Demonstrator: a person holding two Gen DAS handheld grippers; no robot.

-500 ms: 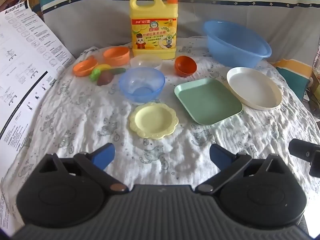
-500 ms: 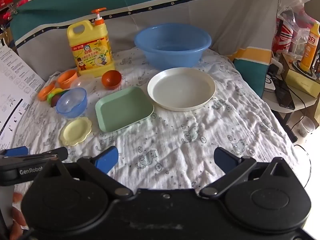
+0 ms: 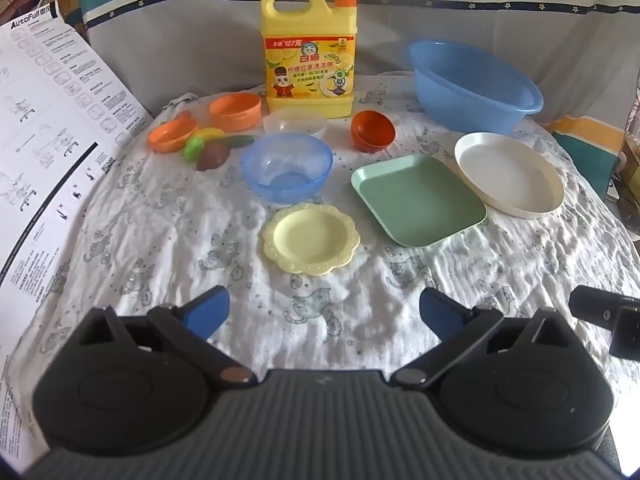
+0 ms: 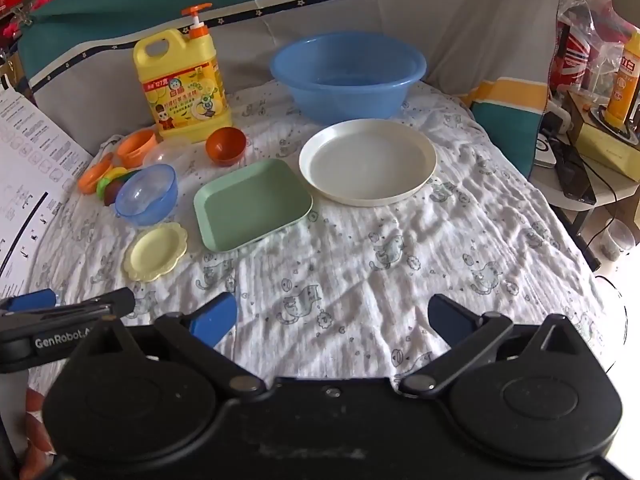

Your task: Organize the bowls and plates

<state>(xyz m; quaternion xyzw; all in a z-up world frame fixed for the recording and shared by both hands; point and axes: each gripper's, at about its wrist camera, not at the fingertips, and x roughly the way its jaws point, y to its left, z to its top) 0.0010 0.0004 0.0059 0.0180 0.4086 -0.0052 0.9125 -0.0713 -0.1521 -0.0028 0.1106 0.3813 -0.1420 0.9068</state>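
Plastic throughout, by the look of it: the scalloped yellow plate (image 3: 311,239) lies nearest, just in front of the translucent blue bowl (image 3: 286,172), with the square green plate (image 3: 419,200) and round white plate (image 3: 509,174) to its right on the crinkled cloth (image 3: 160,240). All likely light, stiff, slick; raised rims offer the best pinch. Left gripper (image 3: 324,312) and right gripper (image 4: 332,314) hover near the table edge, tongs spread wide, empty

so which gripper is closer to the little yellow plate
Left. The left gripper hangs open just short of the yellow plate, nearly in line with it. The right gripper is also open but sits further off to the side, nearer the green tray.
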